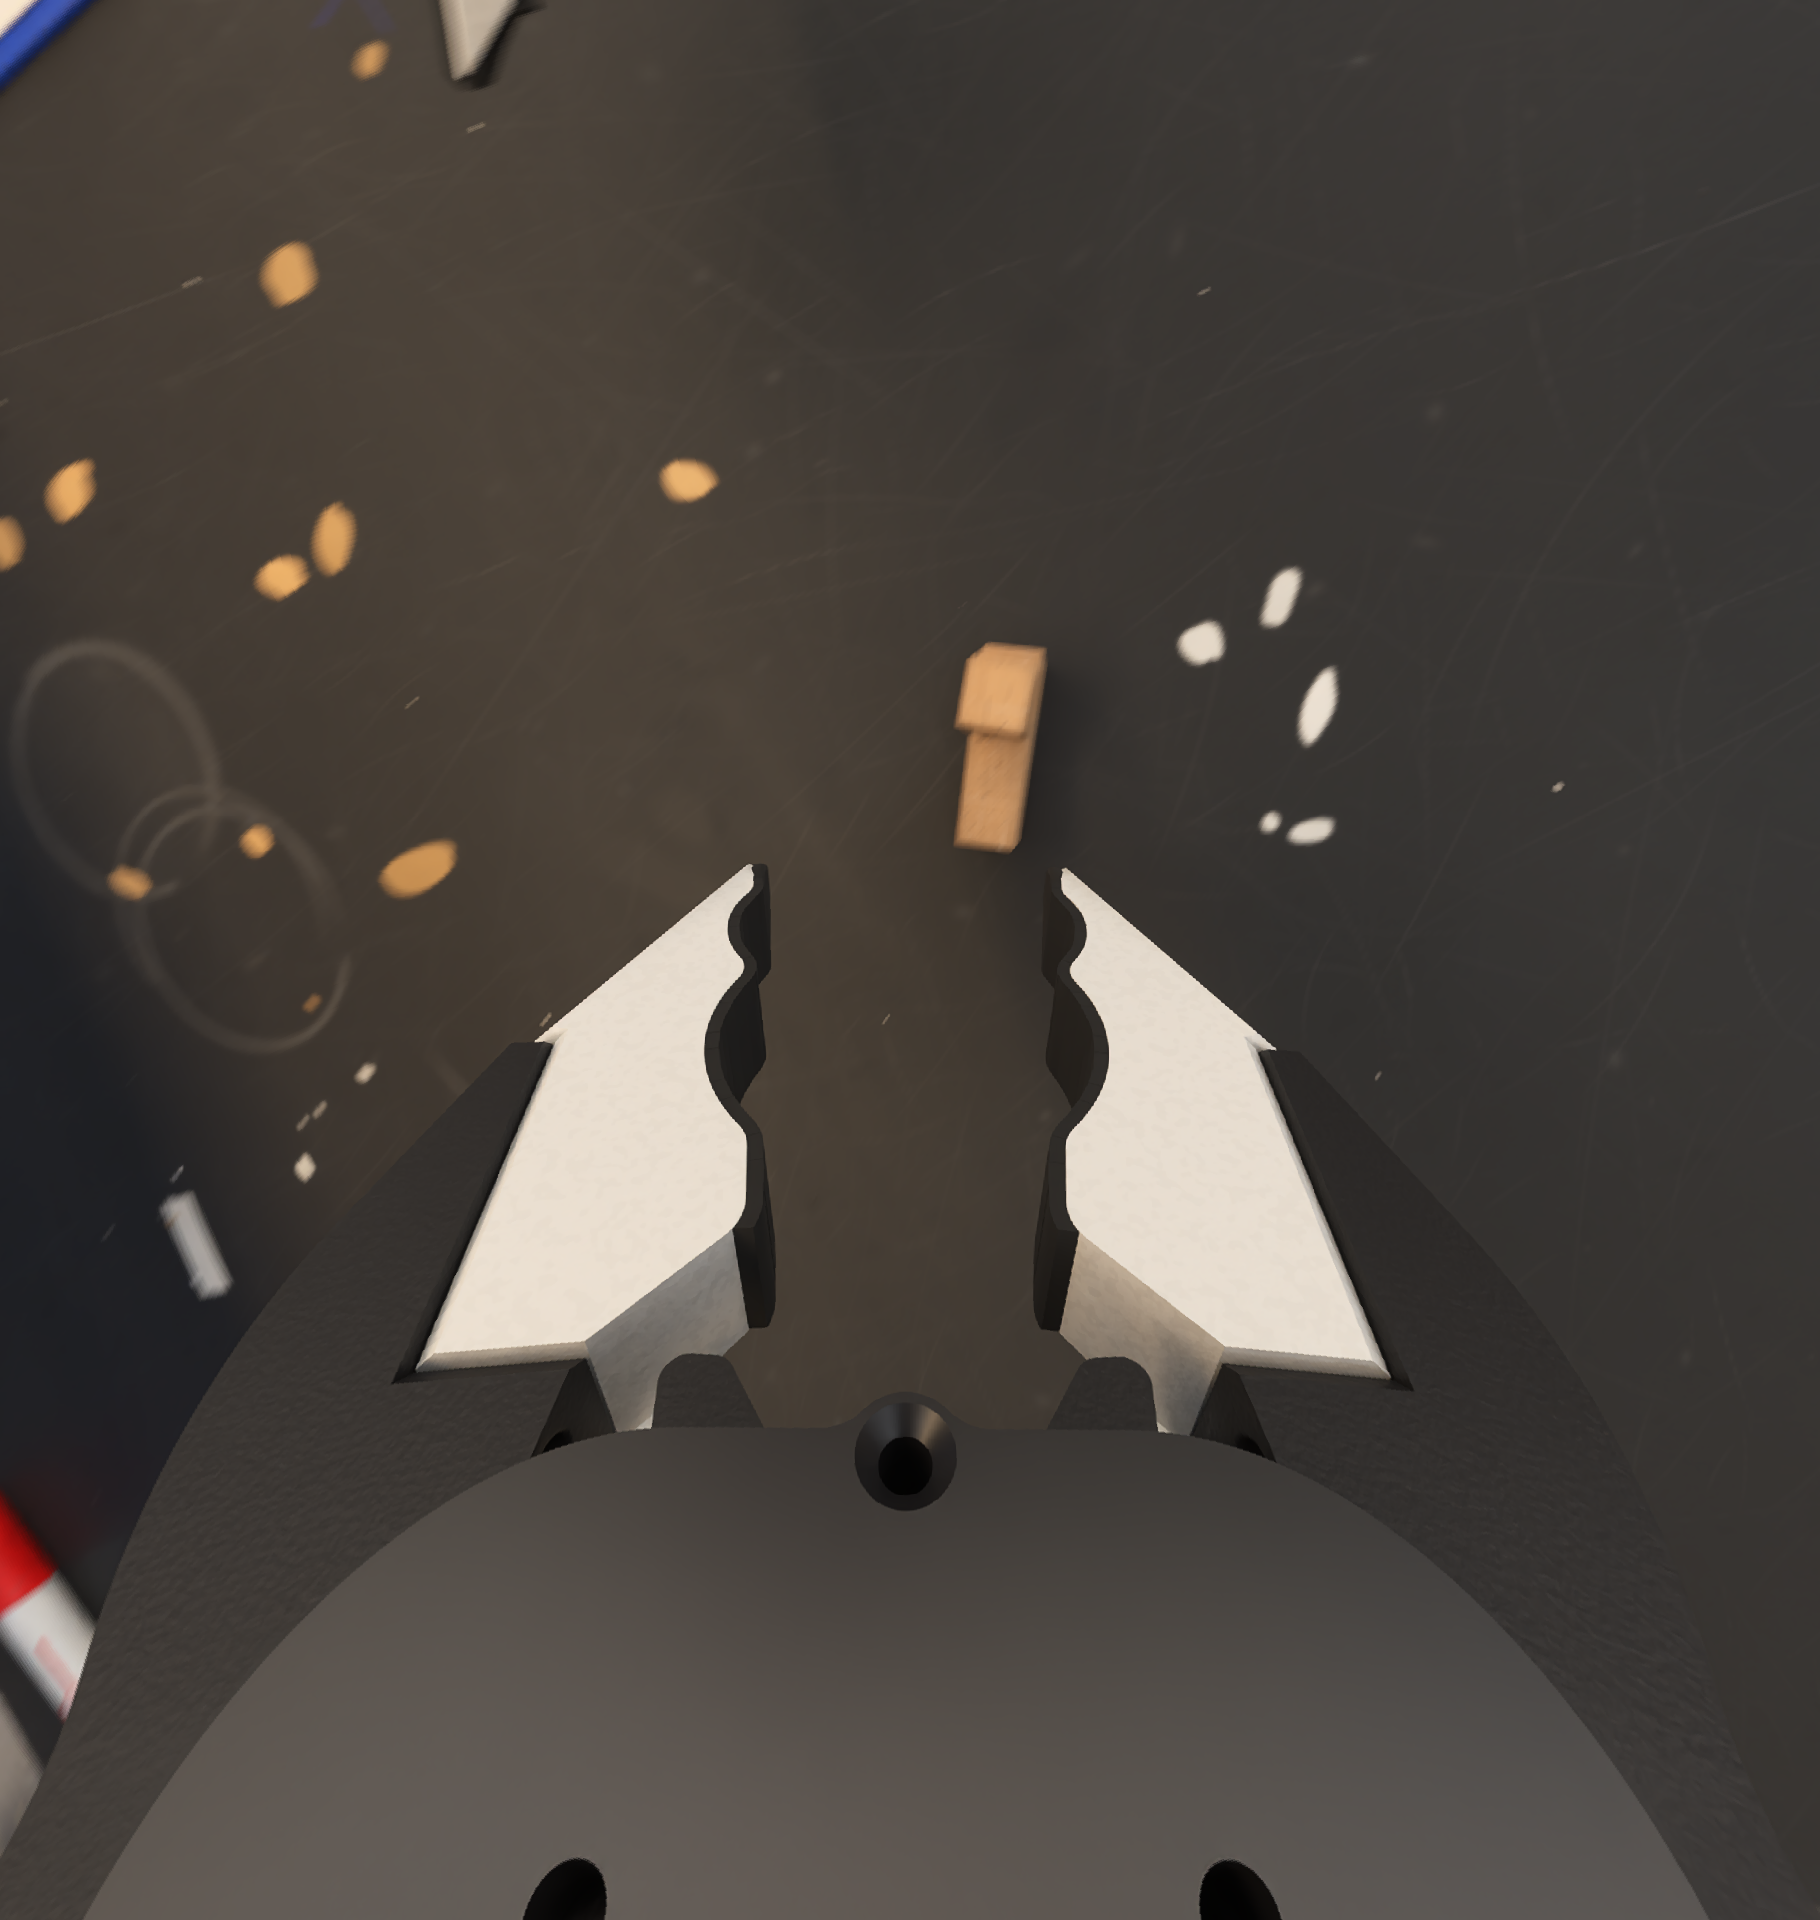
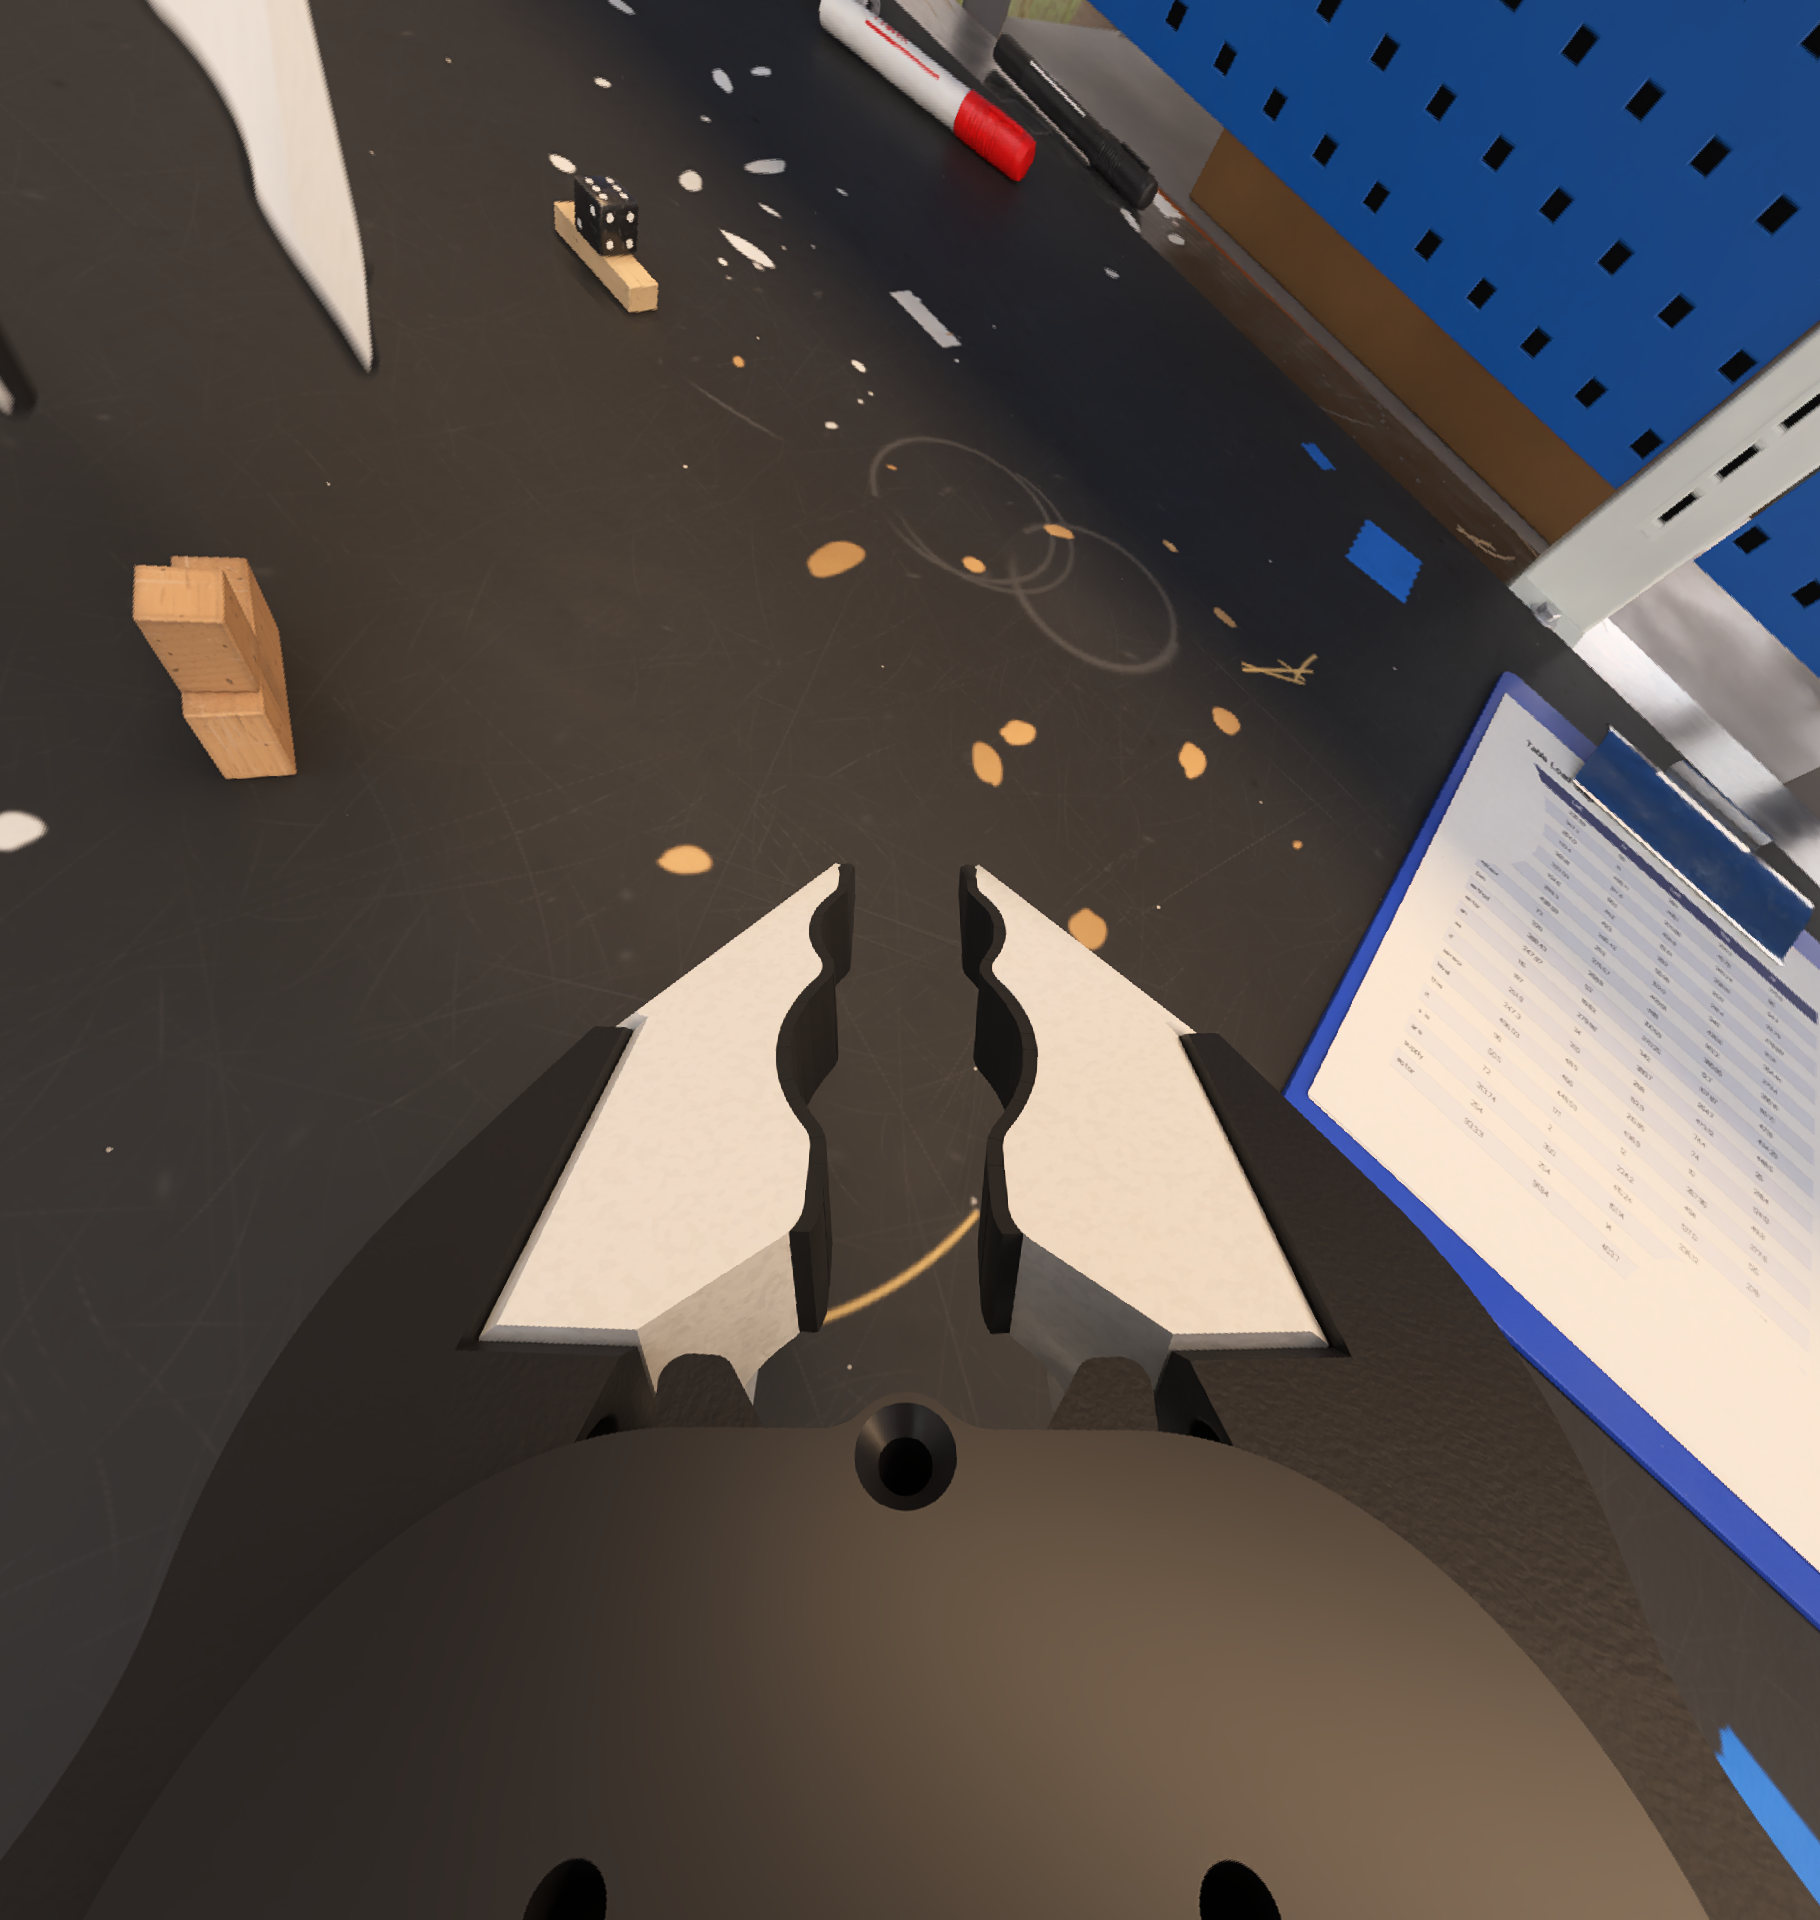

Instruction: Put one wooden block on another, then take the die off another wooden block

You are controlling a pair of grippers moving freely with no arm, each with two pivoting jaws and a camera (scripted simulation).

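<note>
Left to right across the right wrist view: far left, tips of the left hand-held gripper (image 2: 173, 384) hanging above the counter (image 2: 470, 1039), set wide with nothing between them, as the left wrist view confirms (image 1: 906, 883).

Just right of that, the stack (image 2: 222, 670): one wooden block lying across another, upper one overhanging at an angle. First step judged done. Same stack (image 1: 999, 743) just ahead of the left gripper's tips in its own view, apart from them.

Further right and farther back, the die (image 2: 606, 215), black with white pips, sitting on one end of a thin block (image 2: 611, 262) lying flat. Well apart from the stack and from both grippers. Second step not yet done.

Handling, as a judgement: die small, rigid, light, smooth-faced, so likely slippery. Best taken by two opposite side faces, pinched near mid-height, lifted straight up. Thin block beneath looks light too and could slide or tip if nudged, so keep fingertips clear of it.

Centre foreground: right hand-held gripper (image 2: 906, 883) empty, fingers set narrow with a slim gap, above bare counter. Gap looks about enough for the die, though hard to tell.

Right: red-capped marker (image 2: 932, 88) at the back, clipboard (image 2: 1612, 1122) at the edge.
</note>
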